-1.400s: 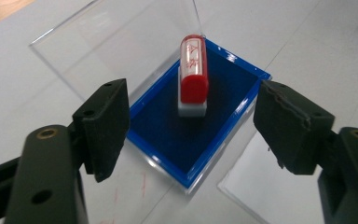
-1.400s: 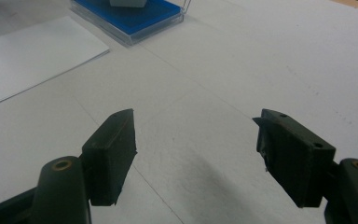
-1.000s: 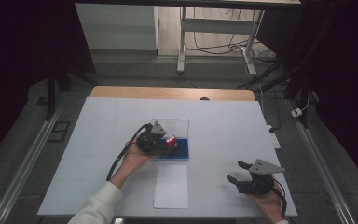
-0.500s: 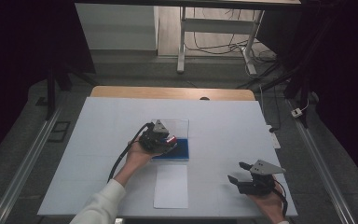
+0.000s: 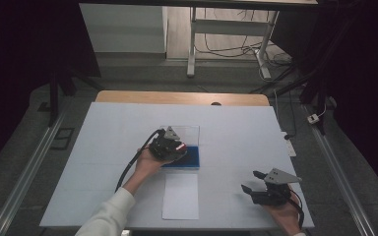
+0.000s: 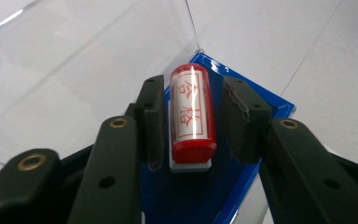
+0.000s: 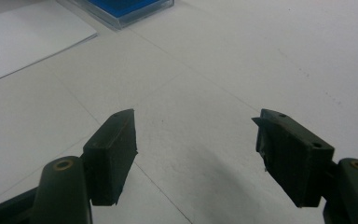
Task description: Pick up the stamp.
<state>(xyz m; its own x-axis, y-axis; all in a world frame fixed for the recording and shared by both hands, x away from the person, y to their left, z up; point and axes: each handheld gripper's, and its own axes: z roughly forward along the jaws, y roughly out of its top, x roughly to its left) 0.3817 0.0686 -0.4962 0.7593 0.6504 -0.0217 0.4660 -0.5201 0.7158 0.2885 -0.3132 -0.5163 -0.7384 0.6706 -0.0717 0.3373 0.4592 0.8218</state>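
**Stamp between the left fingers**

Little has moved since the earlier frame: our left gripper [image 5: 177,148] has barely shifted over the blue pad [image 5: 191,158]. Its fingers [image 6: 151,114] flank the red stamp [image 6: 192,116], one touching, the other just apart, above that pad in its clear case [image 6: 98,60]. Our right gripper [image 7: 196,154] rests well apart on the table [image 5: 236,132], fingers wide open, near the paper [image 5: 180,195].

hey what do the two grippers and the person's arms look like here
Both are black. The left gripper has two chunky black jaws with brass-coloured rivets, a grey three-cornered plate on top and a black cable trailing toward the person. The right gripper has the same plate and a black cable. The left arm wears a white sleeve.
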